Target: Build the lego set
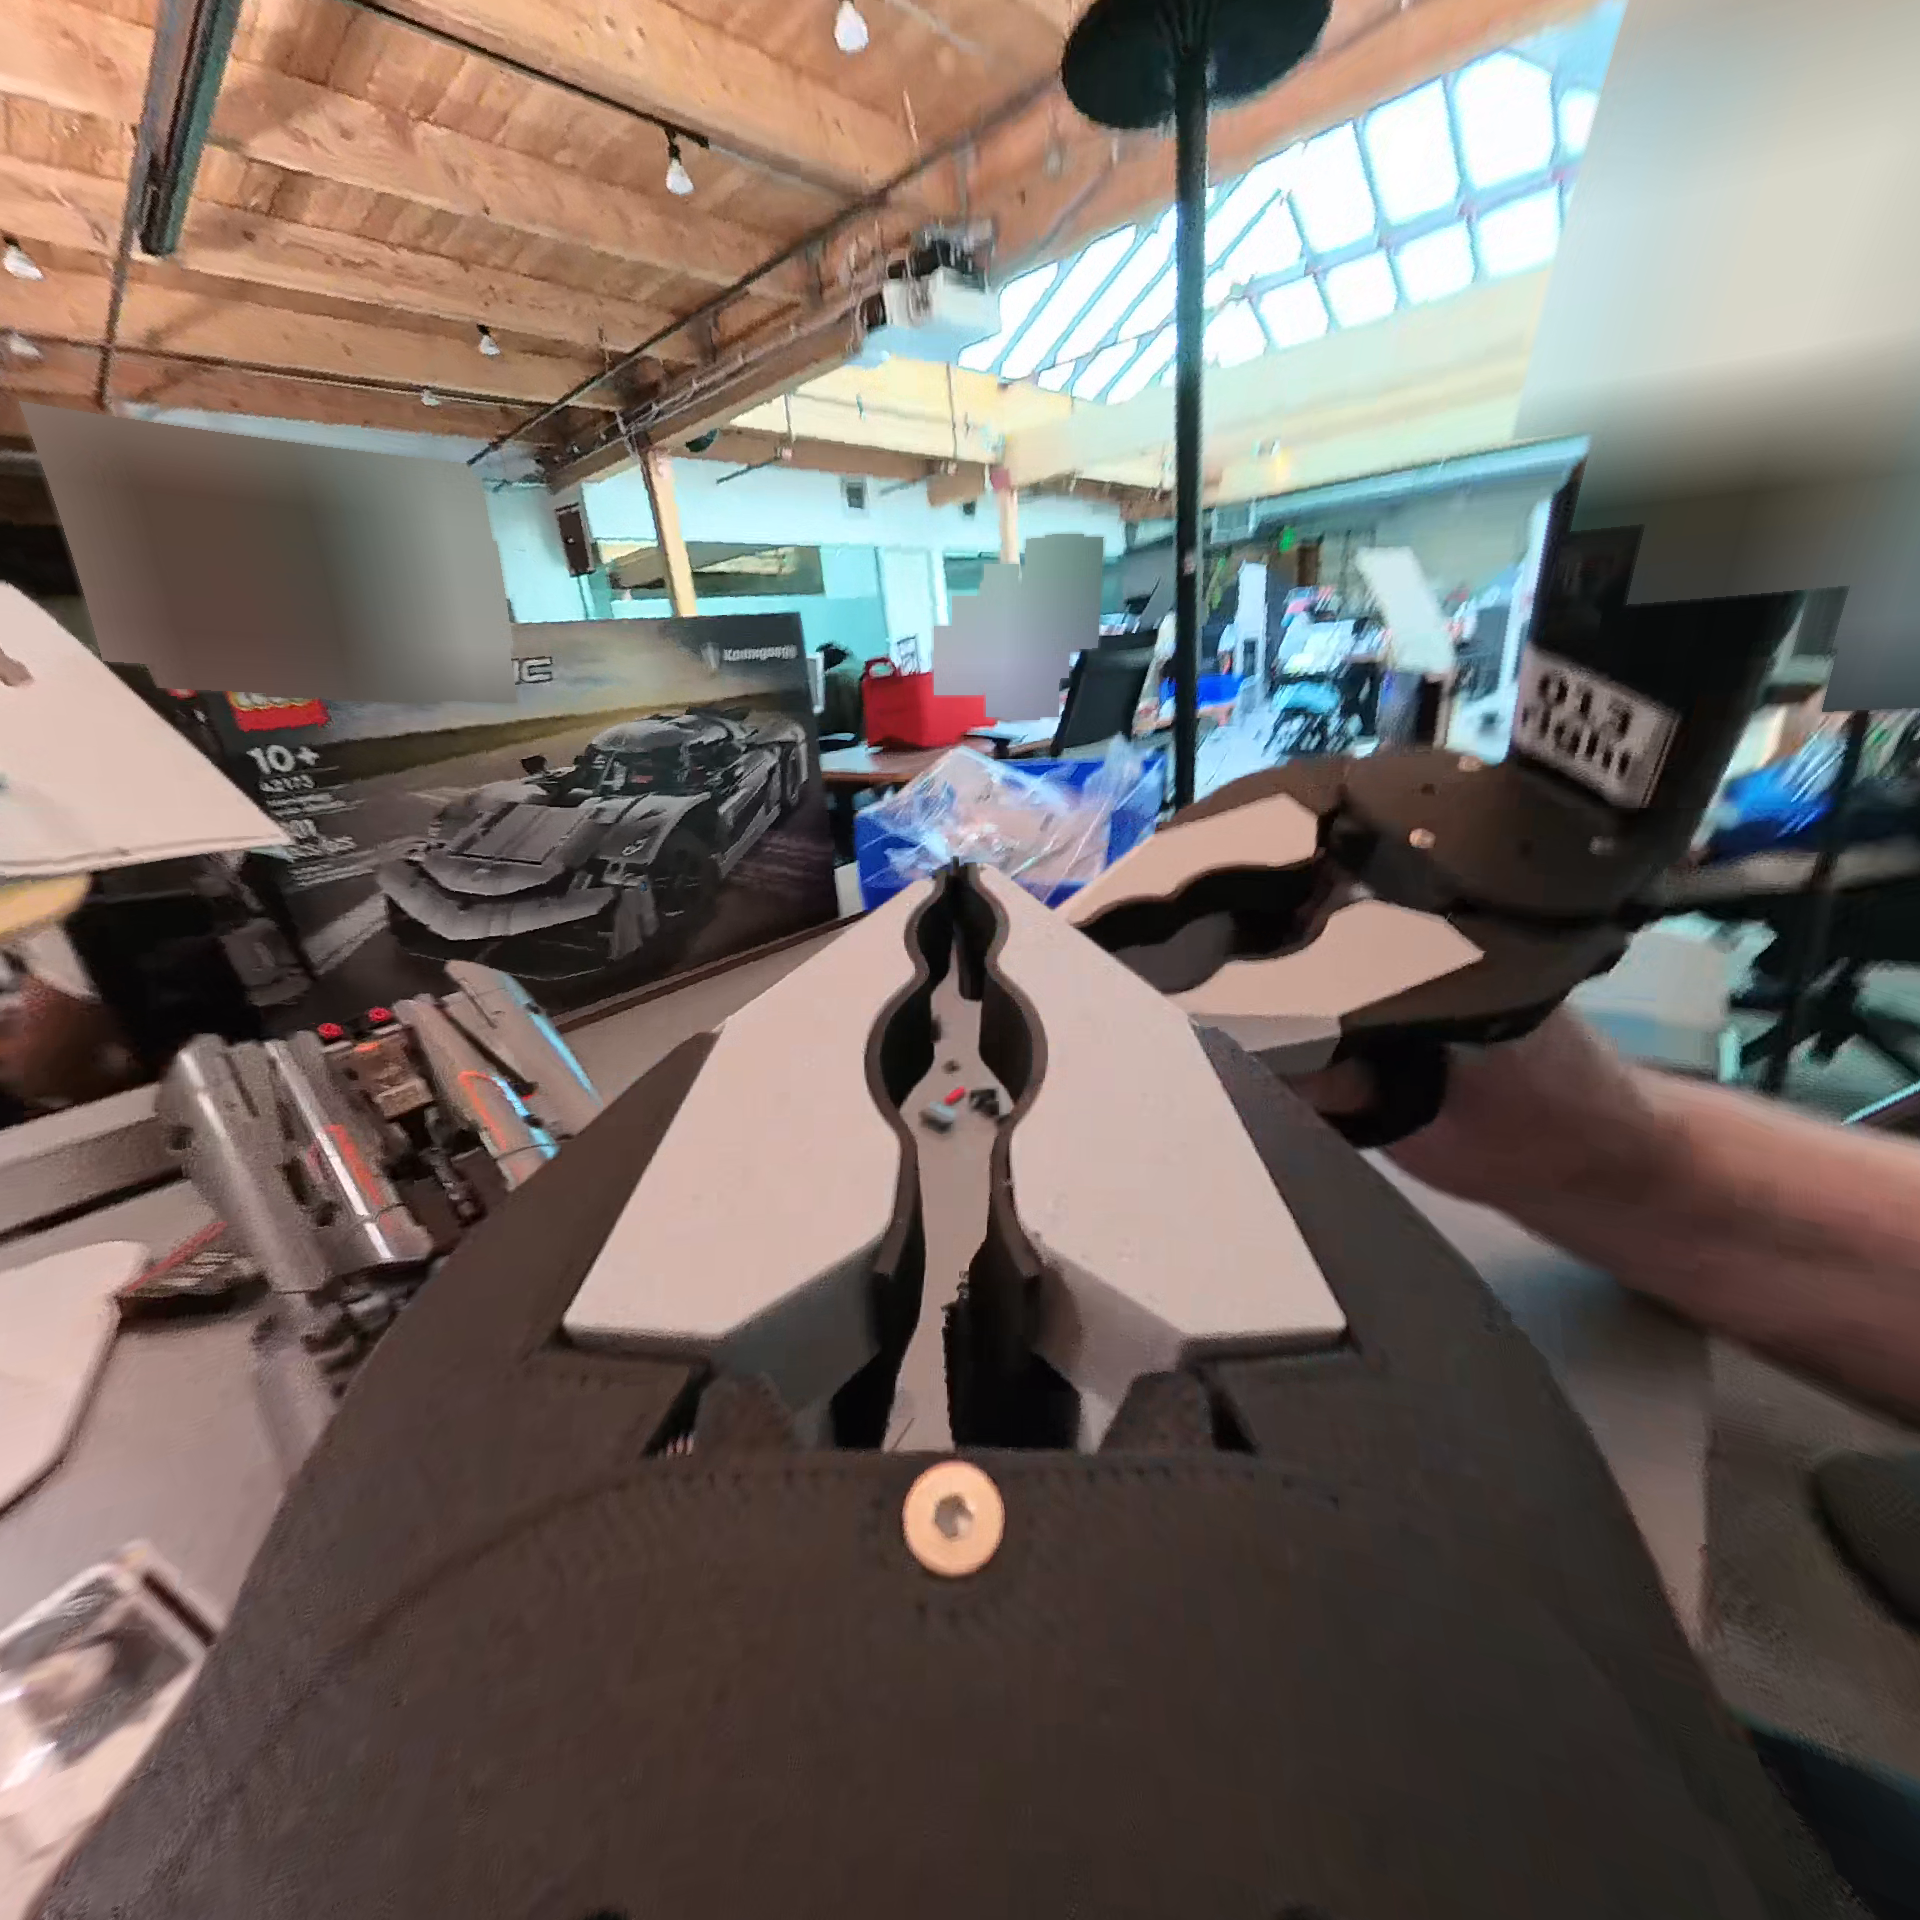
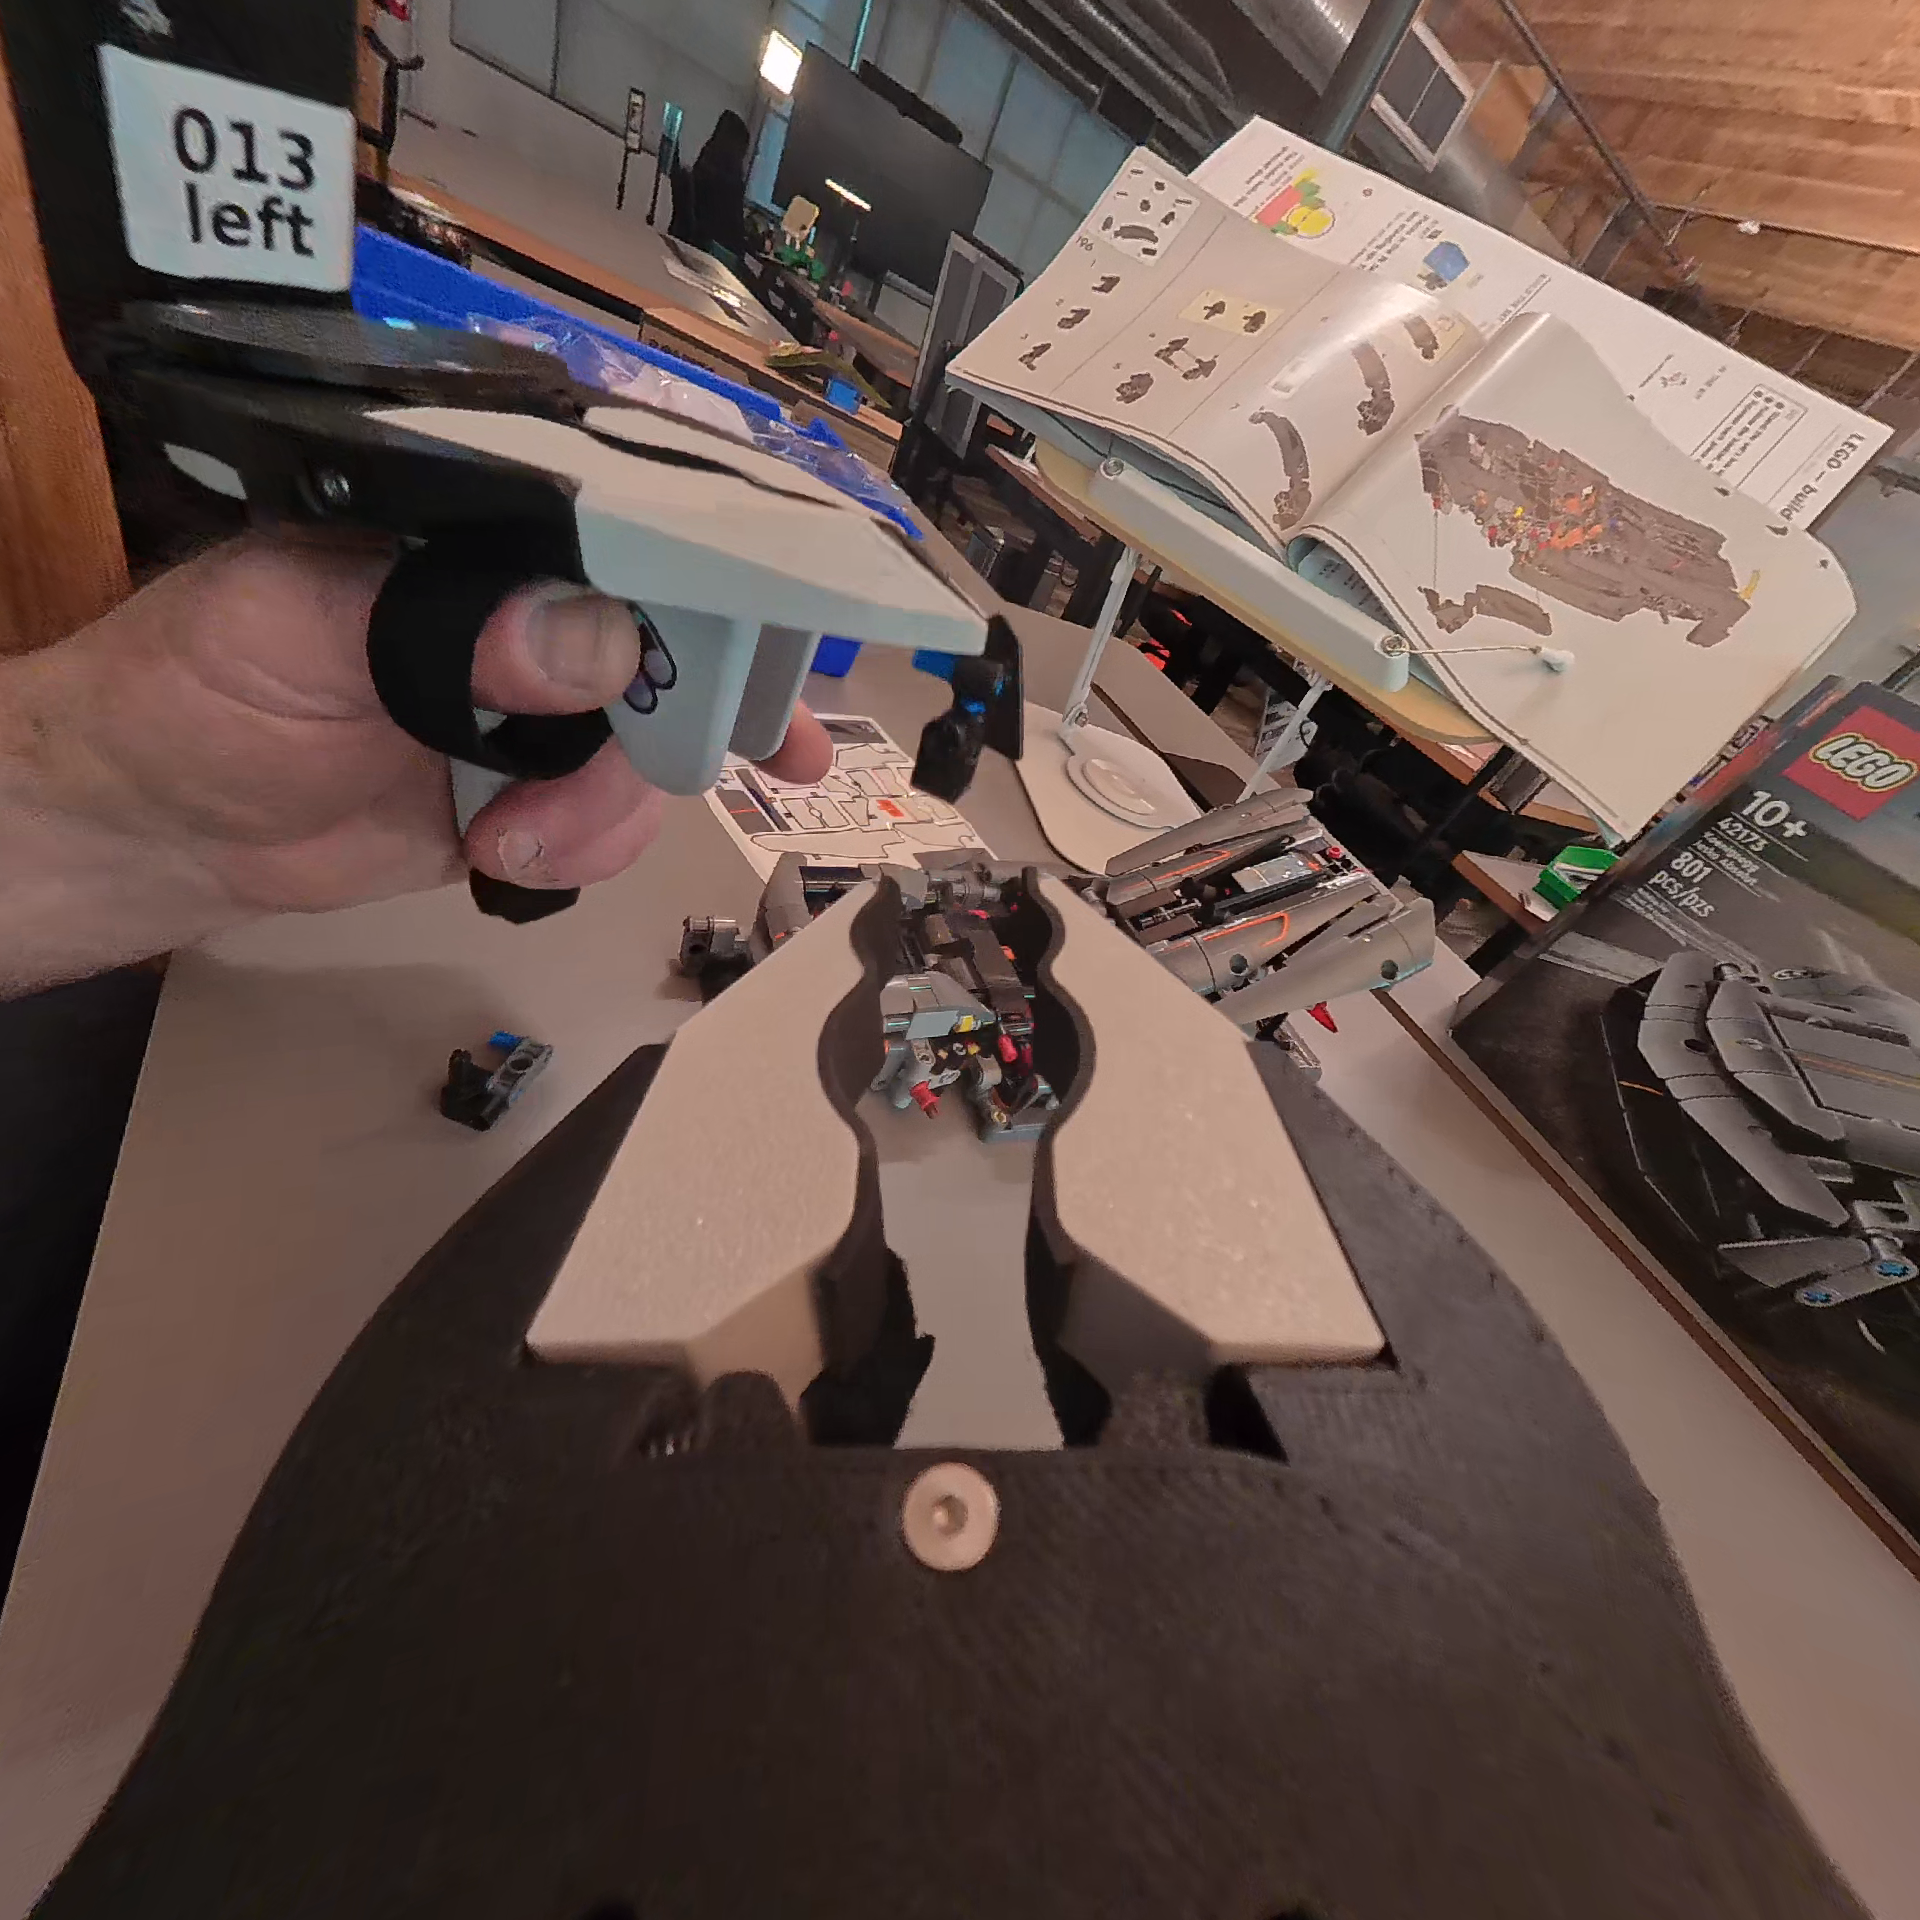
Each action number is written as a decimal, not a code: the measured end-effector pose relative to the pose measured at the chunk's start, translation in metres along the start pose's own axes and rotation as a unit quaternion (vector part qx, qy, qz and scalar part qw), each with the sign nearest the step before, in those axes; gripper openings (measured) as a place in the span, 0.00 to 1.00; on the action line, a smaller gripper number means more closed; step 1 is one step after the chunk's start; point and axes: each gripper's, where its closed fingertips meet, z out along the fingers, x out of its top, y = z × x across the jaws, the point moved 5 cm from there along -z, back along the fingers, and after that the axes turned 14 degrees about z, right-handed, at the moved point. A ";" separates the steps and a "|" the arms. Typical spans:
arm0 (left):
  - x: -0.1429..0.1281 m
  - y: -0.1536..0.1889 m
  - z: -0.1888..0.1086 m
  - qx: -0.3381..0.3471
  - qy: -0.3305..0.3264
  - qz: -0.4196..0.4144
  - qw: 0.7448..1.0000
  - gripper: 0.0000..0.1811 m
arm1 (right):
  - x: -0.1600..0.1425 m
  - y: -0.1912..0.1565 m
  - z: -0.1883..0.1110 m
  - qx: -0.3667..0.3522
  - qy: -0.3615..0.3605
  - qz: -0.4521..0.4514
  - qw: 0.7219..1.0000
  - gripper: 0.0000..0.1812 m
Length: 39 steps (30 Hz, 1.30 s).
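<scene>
Grey foam-faced fingers fill the near part of both wrist views. My right tool (image 2: 961,894) hangs released over the pale surface (image 2: 312,1091), its jaws parted with nothing between them, framing the grey and black half-built lego chassis (image 2: 961,1023) that lies directly below. My left tool (image 1: 958,883) is clenched on a small black lego piece with a blue pin (image 2: 961,722), which shows in the right wrist view hanging from the closed tips, raised above the surface and apart from the chassis. I judge the slip of that piece to be the main risk: it is pinched only at its top, so a twist or a bump against the chassis while I line it up could swing it loose. A second small black and blue piece (image 2: 494,1081) lies loose nearer the edge, and a careless sweep could knock it off. Just beyond the chassis sits the grey bodywork section with orange stripes (image 2: 1278,914), beside a printed sticker sheet (image 2: 831,805). Farther back, an open instruction booklet (image 2: 1403,416) rests on a white stand, and the dark set box (image 2: 1714,1039) leans at the right. Behind are blue bins (image 1: 1091,800), long desks, a timber ceiling and a skylight.
</scene>
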 end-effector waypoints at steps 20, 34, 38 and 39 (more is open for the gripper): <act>-0.010 0.008 0.016 -0.027 0.009 -0.104 0.994 0.00 | 0.004 0.004 -0.006 -0.021 0.011 0.000 1.000 0.04; -0.010 0.004 0.008 -0.067 -0.042 -0.094 0.992 0.00 | 0.002 0.000 -0.005 -0.020 -0.002 -0.025 0.999 0.03; -0.011 0.001 0.005 -0.064 -0.044 -0.103 0.992 0.05 | 0.002 0.000 -0.005 -0.023 -0.004 -0.032 0.999 0.02; -0.010 0.001 0.004 -0.067 -0.041 -0.109 0.991 0.05 | 0.002 -0.001 -0.005 -0.024 -0.005 -0.035 0.999 0.02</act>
